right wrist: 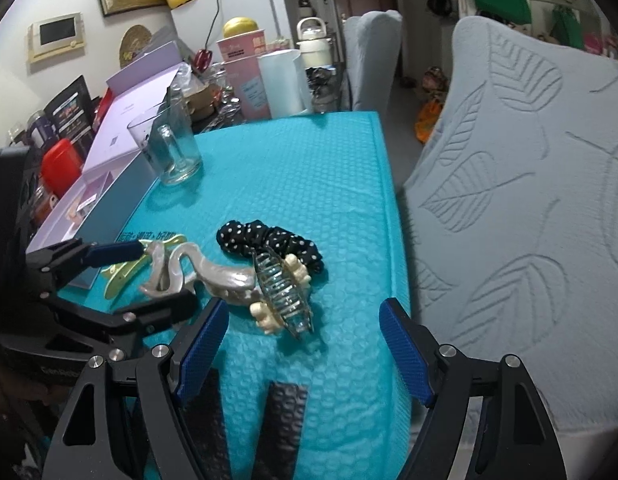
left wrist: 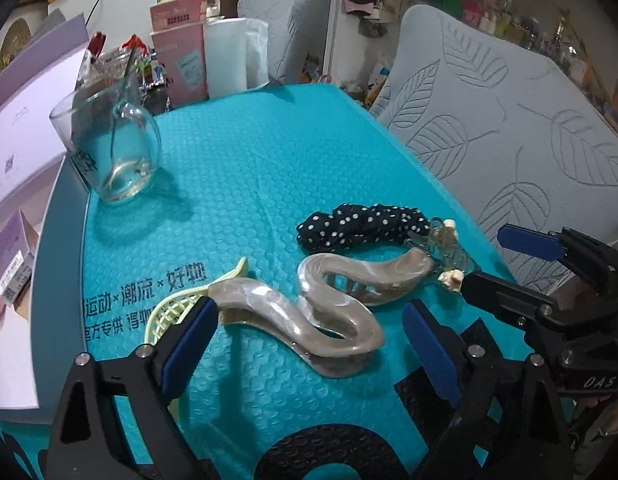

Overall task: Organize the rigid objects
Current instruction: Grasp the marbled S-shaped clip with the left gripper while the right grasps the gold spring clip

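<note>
left gripper [left wrist: 305, 344]: jaws spread wide, holding nothing, straddling the wavy clip's near end
wavy clip [left wrist: 333, 304]: flat on the teal mat [left wrist: 249, 168], long axis running left-to-right across the jaw gap
right gripper [right wrist: 305, 352]: jaws spread, empty; clear claw clip [right wrist: 283, 300] just ahead, right of the wavy clip
nearer: left
scrunchie [left wrist: 361, 224]: beyond the wavy clip
glass [left wrist: 109, 140]: far left

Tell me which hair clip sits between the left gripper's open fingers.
The wavy pearl-grey clip; the yellow clip lies outside its finger, the clear clip by the right gripper.
</note>
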